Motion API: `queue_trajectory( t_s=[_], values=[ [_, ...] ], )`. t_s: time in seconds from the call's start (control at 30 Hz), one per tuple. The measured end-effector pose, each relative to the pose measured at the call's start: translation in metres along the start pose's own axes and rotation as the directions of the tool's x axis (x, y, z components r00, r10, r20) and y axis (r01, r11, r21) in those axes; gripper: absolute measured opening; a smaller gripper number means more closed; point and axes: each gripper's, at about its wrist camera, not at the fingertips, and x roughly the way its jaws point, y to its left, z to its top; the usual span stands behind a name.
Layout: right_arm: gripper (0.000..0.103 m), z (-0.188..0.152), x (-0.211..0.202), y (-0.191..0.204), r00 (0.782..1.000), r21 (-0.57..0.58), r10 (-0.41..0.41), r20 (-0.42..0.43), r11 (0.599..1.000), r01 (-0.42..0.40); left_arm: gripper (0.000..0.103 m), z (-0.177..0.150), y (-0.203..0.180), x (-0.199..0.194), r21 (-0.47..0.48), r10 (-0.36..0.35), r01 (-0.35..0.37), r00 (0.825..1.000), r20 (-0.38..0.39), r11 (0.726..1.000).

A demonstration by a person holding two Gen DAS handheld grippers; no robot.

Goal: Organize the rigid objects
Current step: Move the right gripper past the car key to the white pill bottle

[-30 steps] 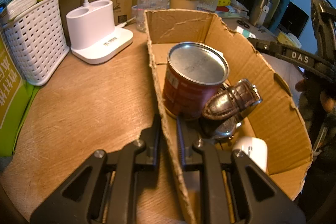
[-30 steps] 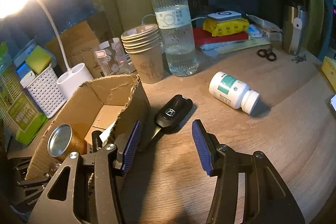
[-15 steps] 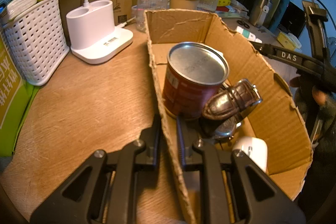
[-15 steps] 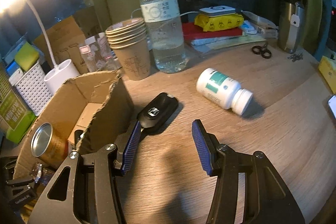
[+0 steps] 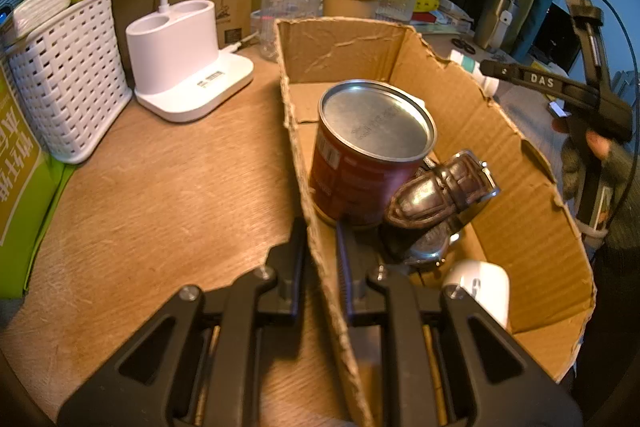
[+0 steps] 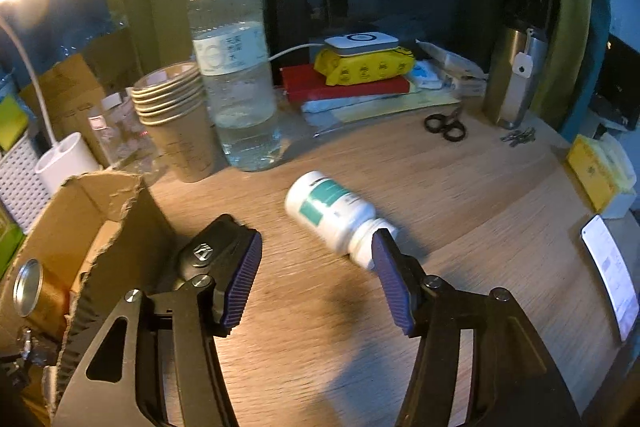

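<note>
My left gripper (image 5: 320, 247) is shut on the left wall of an open cardboard box (image 5: 516, 211). The box holds a red can (image 5: 368, 155), a brown-strapped watch (image 5: 440, 191) and a white object (image 5: 484, 287). My right gripper (image 6: 316, 279) is open and empty above the wooden table. A white pill bottle (image 6: 336, 215) lies on its side just beyond its right fingertip. A black car key (image 6: 208, 251) lies by its left finger, next to the box (image 6: 120, 239). The right gripper also shows beyond the box in the left wrist view (image 5: 560, 87).
A water bottle (image 6: 232, 75), stacked paper cups (image 6: 176, 123) and small vials (image 5: 288, 7) stand behind the box. A white lamp base (image 5: 184, 59) and white basket (image 5: 60, 67) are at left. Scissors (image 6: 444, 127), a steel flask (image 6: 516, 79), books and a phone (image 6: 612, 271) lie at right.
My right gripper has moved forward and to the right, away from the box and closer to the pill bottle. The left gripper keeps its hold on the box wall, unmoved.
</note>
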Motion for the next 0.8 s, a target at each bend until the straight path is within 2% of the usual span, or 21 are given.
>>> queue_trajectory(
  t_s=[0.17,0.27,0.33,0.8],
  values=[
    [0.062,0.003,0.009,-0.005,1.0,-0.02,-0.027,-0.01,0.999,0.027,0.016,0.0,0.0,0.0,0.0,-0.001,0.001,1.0,0.0,1.0],
    [0.069,0.005,0.016,-0.01,0.998,-0.03,-0.059,-0.017,0.998,0.058,0.016,0.0,0.0,0.0,0.0,0.0,0.0,1.0,0.0,1.0],
    [0.07,0.007,0.021,-0.013,0.998,-0.042,-0.065,-0.025,0.997,0.064,0.016,0.0,0.0,0.0,0.0,0.0,0.0,1.0,0.0,1.0],
    [0.07,0.019,0.051,-0.005,0.996,-0.096,0.005,-0.087,0.995,-0.013,0.017,0.0,0.0,0.0,0.0,0.0,0.0,1.0,0.0,1.0]
  ],
)
